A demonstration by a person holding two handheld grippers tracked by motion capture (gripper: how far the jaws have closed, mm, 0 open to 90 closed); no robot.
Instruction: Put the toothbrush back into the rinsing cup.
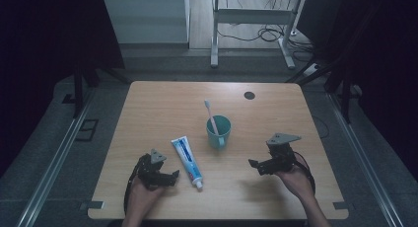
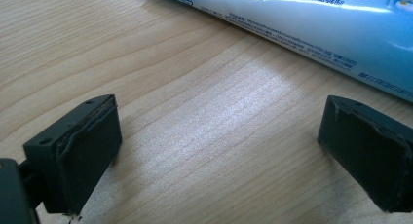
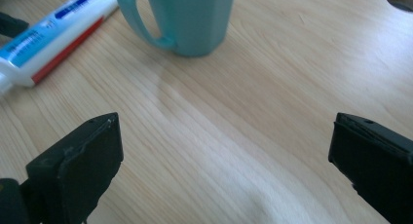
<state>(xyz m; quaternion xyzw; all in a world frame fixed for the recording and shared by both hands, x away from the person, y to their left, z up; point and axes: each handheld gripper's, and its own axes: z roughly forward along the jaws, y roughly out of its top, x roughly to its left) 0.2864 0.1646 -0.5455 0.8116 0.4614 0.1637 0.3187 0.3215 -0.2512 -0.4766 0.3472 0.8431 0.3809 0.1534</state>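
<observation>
A: The left gripper [image 1: 173, 176] and the right gripper [image 1: 253, 164]?
B: Both gape empty over the desk [image 1: 148, 108].
A: The toothpaste tube [image 1: 187, 161]?
B: Lying just left of the teal cup [image 1: 218, 132], nearest the left gripper.

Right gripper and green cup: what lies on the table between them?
Nothing: the right gripper view shows bare table from the open right gripper to the green cup.

One toothpaste tube [image 1: 187, 162], one teal mug [image 1: 218, 132] (one toothbrush [image 1: 211, 116] inside), two grippers.
</observation>
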